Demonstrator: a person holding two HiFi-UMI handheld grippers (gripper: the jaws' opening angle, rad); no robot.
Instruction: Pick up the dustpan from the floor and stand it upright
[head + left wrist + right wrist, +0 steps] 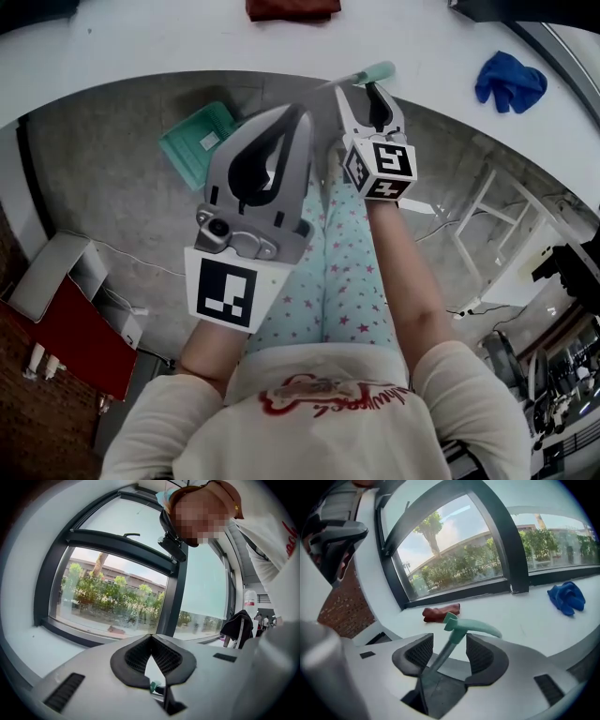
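The teal dustpan's pan (pixel 199 141) rests on the grey floor below the white ledge. Its pole rises to a curved teal grip (pixel 370 73) near the ledge edge. In the right gripper view the pole (pixel 443 656) runs up between the jaws and the grip (pixel 473 626) sits just beyond them. My right gripper (pixel 368 98) (pixel 449 651) is open; both pads stand clear of the pole. My left gripper (pixel 295 111) (pixel 151 638) is held higher, left of the pole, with its tips together and nothing between them. It hides most of the pole in the head view.
A red cloth (pixel 292 7) (pixel 440 612) and a blue cloth (pixel 509 81) (pixel 566 597) lie on the white ledge (pixel 141 47) under the window. A red box (pixel 70 342) stands on the floor at left and a white rack (pixel 492 234) at right. The person's legs (pixel 342 281) are below the grippers.
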